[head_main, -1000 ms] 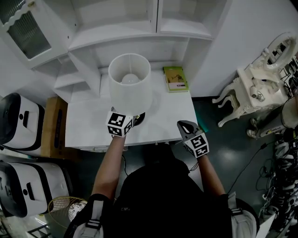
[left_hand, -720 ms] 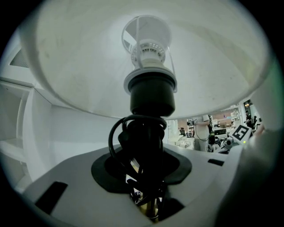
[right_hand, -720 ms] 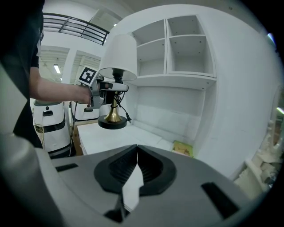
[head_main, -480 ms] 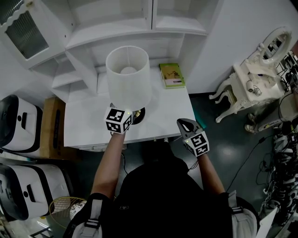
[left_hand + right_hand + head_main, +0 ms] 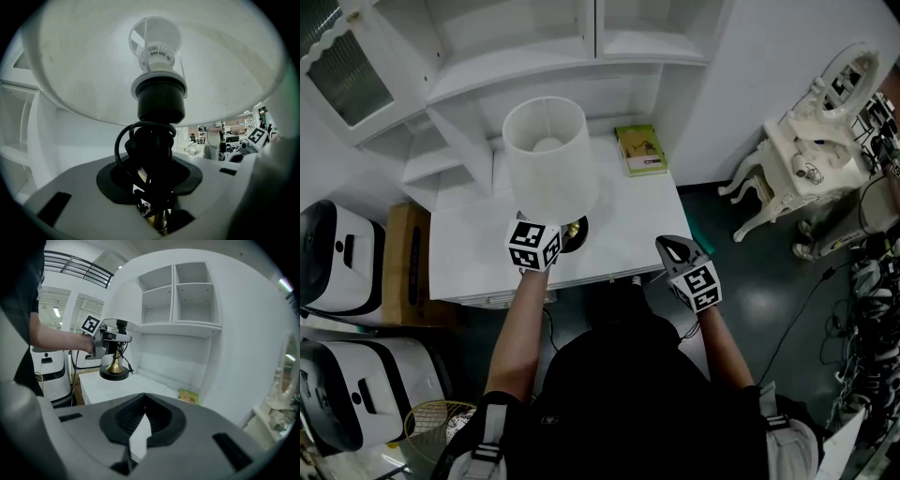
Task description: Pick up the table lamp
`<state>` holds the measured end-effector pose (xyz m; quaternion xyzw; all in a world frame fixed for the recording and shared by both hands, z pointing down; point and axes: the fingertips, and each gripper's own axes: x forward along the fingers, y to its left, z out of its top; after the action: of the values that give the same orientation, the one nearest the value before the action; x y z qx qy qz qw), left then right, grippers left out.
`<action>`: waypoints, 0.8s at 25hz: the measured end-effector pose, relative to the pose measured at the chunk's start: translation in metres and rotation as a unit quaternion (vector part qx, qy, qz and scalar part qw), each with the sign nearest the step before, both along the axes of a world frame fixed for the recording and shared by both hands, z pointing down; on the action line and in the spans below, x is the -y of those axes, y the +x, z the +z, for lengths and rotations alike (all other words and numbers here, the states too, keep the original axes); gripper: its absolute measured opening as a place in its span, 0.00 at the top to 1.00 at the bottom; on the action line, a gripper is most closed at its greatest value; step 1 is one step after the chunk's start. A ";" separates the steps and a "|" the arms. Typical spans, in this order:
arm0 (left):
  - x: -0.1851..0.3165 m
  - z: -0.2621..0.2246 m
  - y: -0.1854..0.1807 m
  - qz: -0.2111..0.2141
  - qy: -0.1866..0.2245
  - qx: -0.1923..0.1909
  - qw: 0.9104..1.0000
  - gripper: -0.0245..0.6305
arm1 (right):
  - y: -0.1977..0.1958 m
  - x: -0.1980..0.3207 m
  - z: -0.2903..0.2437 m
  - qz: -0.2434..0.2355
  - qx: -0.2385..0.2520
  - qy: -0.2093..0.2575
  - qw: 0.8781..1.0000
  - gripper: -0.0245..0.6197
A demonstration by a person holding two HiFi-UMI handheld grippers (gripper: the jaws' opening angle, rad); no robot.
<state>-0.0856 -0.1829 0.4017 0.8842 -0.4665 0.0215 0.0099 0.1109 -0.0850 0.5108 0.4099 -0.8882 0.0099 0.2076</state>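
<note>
The table lamp has a white drum shade (image 5: pixel 546 155), a brass stem and a round black base (image 5: pixel 575 234). My left gripper (image 5: pixel 551 230) is shut on the cord-wrapped stem (image 5: pixel 157 154) just under the black socket, and the bulb (image 5: pixel 159 47) shows inside the shade above. In the right gripper view the lamp (image 5: pixel 115 333) stands upright in the left gripper (image 5: pixel 108 337). Its base (image 5: pixel 114 375) seems to hang slightly above the white table (image 5: pixel 136 387). My right gripper (image 5: pixel 675 249) stays shut and holds nothing, off the table's front right corner.
A green book (image 5: pixel 639 150) lies at the back right of the white table (image 5: pixel 637 220), under white wall shelves (image 5: pixel 187 296). White machines (image 5: pixel 337 253) and a cardboard box stand to the left. An ornate white vanity (image 5: pixel 806 169) stands to the right.
The head view has drifted a little, so everything sits slightly further left in it. The left gripper keeps its hold on the lamp, and the right gripper has stayed where it was.
</note>
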 end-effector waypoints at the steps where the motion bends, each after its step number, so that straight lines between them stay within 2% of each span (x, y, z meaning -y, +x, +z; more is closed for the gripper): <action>1: -0.001 0.001 0.000 0.000 -0.001 0.001 1.000 0.74 | 0.000 -0.001 0.000 0.001 0.001 -0.002 1.000 0.95; 5: -0.002 0.006 -0.001 0.000 -0.005 0.008 1.000 0.74 | 0.000 0.000 -0.004 0.005 0.016 -0.009 1.000 0.95; 20: -0.003 0.010 -0.001 0.003 -0.004 0.002 1.000 0.74 | -0.001 0.003 -0.005 0.005 0.005 -0.006 1.000 0.95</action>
<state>-0.0866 -0.1794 0.4119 0.8855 -0.4639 0.0254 0.0122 0.1104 -0.0882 0.5057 0.4133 -0.8869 0.0179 0.2058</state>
